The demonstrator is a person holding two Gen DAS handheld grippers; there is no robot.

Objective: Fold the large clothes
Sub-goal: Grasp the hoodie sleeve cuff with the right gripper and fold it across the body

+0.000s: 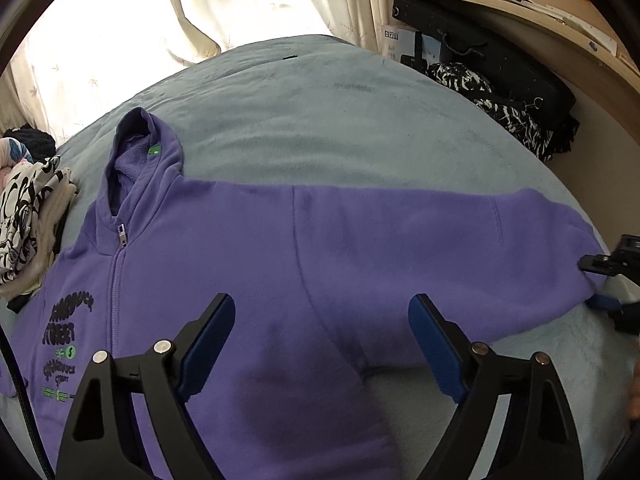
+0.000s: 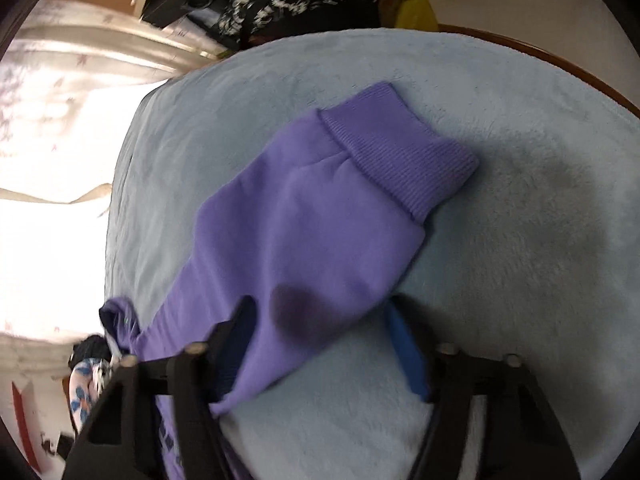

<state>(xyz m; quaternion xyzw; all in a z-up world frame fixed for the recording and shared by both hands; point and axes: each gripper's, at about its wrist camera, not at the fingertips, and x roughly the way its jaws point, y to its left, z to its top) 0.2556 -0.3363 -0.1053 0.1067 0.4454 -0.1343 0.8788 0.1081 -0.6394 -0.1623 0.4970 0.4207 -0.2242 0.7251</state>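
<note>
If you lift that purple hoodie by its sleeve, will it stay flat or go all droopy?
Probably droopy: the purple hoodie lies limp and creased on the blanket. Its sleeve looks like thick fleece, so it may feel a bit heavy and drag. The fuzzy cloth likely won't slip easily.

Purple sleeve (image 2: 304, 232) stretched across the pale blue bed (image 2: 500, 300).
The right gripper (image 2: 320, 328) straddles the sleeve well short of its ribbed cuff (image 2: 400, 156), jaws parted either side of the fabric, pads not visibly pressing it.
</note>
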